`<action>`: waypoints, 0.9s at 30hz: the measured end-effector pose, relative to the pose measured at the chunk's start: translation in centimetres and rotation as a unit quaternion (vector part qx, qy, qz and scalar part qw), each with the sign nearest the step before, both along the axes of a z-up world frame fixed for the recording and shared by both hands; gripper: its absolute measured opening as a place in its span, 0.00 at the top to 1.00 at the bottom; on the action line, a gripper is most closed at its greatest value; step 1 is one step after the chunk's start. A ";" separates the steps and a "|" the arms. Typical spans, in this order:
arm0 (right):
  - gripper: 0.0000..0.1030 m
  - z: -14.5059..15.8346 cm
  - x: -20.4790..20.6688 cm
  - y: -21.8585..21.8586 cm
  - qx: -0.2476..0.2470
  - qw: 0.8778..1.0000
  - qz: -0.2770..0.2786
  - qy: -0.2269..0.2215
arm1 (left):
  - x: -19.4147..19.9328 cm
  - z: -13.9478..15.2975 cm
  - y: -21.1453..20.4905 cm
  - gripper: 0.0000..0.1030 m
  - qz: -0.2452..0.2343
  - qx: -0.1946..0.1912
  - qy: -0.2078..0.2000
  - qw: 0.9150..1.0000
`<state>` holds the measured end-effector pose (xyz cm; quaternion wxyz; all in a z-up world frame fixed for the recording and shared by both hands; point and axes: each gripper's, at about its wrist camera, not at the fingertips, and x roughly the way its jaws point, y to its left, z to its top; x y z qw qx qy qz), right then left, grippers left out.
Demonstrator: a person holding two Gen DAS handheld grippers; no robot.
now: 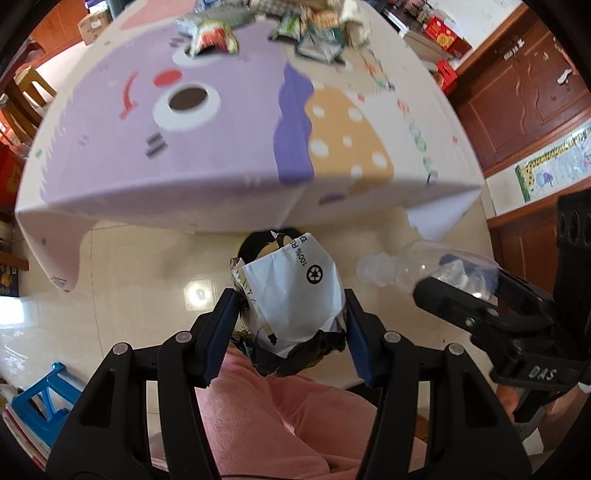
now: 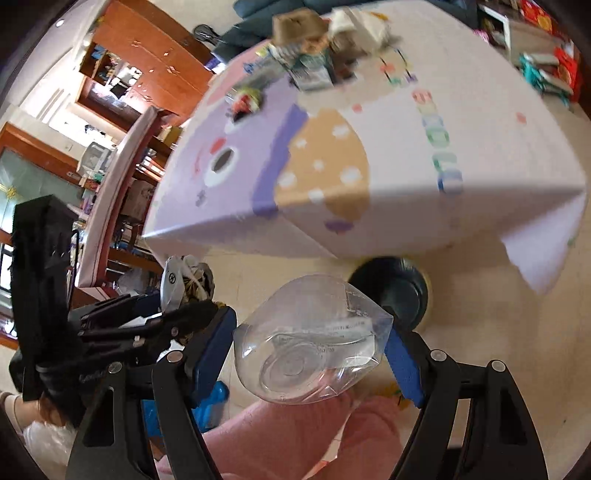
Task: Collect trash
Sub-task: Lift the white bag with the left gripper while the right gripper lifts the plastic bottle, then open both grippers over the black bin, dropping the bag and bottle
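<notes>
My left gripper [image 1: 291, 306] is shut on a crumpled white and black wrapper [image 1: 295, 291] with a recycling mark, held out past the table's near edge. My right gripper [image 2: 310, 343] is shut on a clear, squashed plastic bottle [image 2: 314, 332], seen base first. In the left wrist view the bottle [image 1: 417, 266] and the right gripper [image 1: 461, 295] are close on the right. In the right wrist view the left gripper [image 2: 166, 321] and its wrapper [image 2: 184, 280] are close on the left. A pile of wrappers and cartons [image 1: 266, 22] lies at the table's far end, and it also shows in the right view [image 2: 317, 48].
The table [image 1: 110, 155] wears a purple and cream cartoon cloth. A dark round object [image 2: 391, 291] stands on the tiled floor under its near edge. A person's pink-clad legs [image 1: 280, 421] are below the grippers. A blue stool [image 1: 48, 391] is at lower left and wooden cabinets [image 1: 524, 96] at right.
</notes>
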<state>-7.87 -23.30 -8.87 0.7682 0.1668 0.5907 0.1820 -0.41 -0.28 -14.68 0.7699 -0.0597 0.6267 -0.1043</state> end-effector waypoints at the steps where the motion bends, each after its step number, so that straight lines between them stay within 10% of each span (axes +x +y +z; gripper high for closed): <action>1: 0.25 -1.0 -0.2 -0.2 -0.001 1.000 -0.005 0.006 | -0.1 -0.8 -0.3 0.49 -0.006 0.001 0.001 1.000; 19: 0.23 -29.3 2.3 -2.5 -0.031 0.993 -0.096 0.053 | 1.2 -24.9 -3.3 0.42 -0.081 0.005 -0.058 0.995; 27: 0.23 -35.4 4.1 -1.9 -0.030 0.992 -0.109 0.057 | 2.4 -30.3 -4.8 0.23 -0.090 0.027 -0.085 0.992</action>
